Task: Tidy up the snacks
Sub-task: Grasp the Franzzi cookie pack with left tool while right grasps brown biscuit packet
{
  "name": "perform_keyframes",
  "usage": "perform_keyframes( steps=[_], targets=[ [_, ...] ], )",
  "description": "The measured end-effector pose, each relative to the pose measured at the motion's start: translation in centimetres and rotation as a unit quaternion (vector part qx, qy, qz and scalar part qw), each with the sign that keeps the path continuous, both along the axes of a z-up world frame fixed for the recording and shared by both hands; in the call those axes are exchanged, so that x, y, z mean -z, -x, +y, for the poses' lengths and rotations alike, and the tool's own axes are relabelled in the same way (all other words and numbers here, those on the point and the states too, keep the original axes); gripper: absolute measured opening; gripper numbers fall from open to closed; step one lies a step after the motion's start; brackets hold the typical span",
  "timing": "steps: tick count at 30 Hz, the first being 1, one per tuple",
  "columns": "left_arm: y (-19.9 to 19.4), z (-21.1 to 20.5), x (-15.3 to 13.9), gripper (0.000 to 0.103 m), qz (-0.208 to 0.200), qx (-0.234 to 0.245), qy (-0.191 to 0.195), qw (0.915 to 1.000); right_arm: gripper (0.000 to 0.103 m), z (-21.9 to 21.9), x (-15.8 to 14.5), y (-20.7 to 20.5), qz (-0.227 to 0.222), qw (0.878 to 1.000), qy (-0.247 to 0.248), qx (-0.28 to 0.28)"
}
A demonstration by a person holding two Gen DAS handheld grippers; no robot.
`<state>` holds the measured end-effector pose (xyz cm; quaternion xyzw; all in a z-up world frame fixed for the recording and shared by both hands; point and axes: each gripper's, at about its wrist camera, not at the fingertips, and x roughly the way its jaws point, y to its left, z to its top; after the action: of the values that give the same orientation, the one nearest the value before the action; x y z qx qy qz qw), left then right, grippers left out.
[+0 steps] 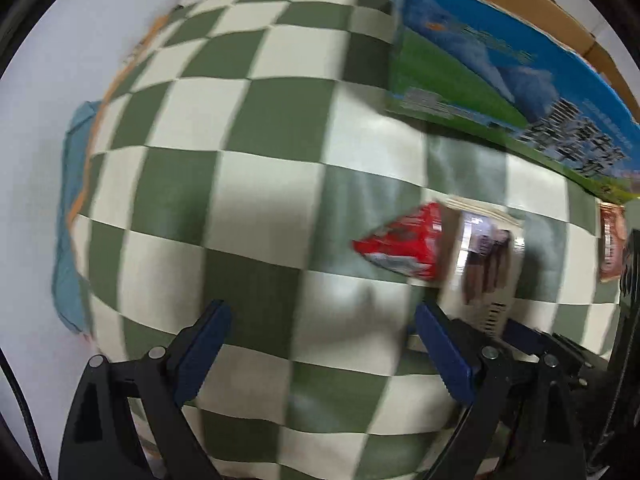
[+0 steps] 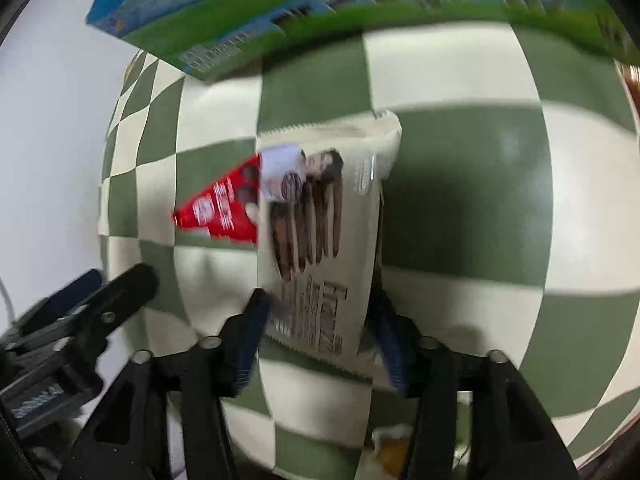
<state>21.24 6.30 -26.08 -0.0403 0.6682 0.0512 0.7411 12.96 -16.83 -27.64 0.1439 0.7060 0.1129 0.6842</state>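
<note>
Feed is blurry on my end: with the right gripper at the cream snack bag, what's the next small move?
Probably close the right gripper: the cream snack bag lies with its near end between the fingers on the checkered cloth, apparently not yet pinched. Then lift it off the red packet.

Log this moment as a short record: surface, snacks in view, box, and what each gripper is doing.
surface: green and white checked cloth
snacks: cream packet printed with brown sticks, lying on the cloth; red packet beside it, partly tucked under its edge
box: blue and green carton at the far edge of the cloth
left gripper: open, nothing between its fingers, above bare cloth
right gripper: fingers on either side of the cream packet's near end; blur hides whether the pads press on it
</note>
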Motion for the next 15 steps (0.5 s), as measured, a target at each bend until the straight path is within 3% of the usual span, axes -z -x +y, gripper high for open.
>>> perform_keyframes(
  steps=[4,8,12,15],
  targets=[
    [-0.6,-2.1,-0.9,0.094,-0.011,0.013,0.023,0.9996,0.077,-4.8,-4.5,1.0,-0.063,0.997,0.032,0.031],
    [-1.3,-5.9,-0.5,0.094,0.002,0.061,0.032,0.9976,0.082,-11.5,-8.5,0.1,-0.132,0.980,0.126,0.081],
    [-2.0,-9.3,1.4,0.094,0.026,0.094,0.027,0.9949,0.082,-15.9,-8.0,-3.1,-0.138,0.965,0.202,0.095],
    [-2.3,-11.2,2.7,0.094,0.042,0.107,0.024,0.9931,0.082,-16.7,-5.9,-5.4,-0.116,0.964,0.226,0.075]
  ],
)
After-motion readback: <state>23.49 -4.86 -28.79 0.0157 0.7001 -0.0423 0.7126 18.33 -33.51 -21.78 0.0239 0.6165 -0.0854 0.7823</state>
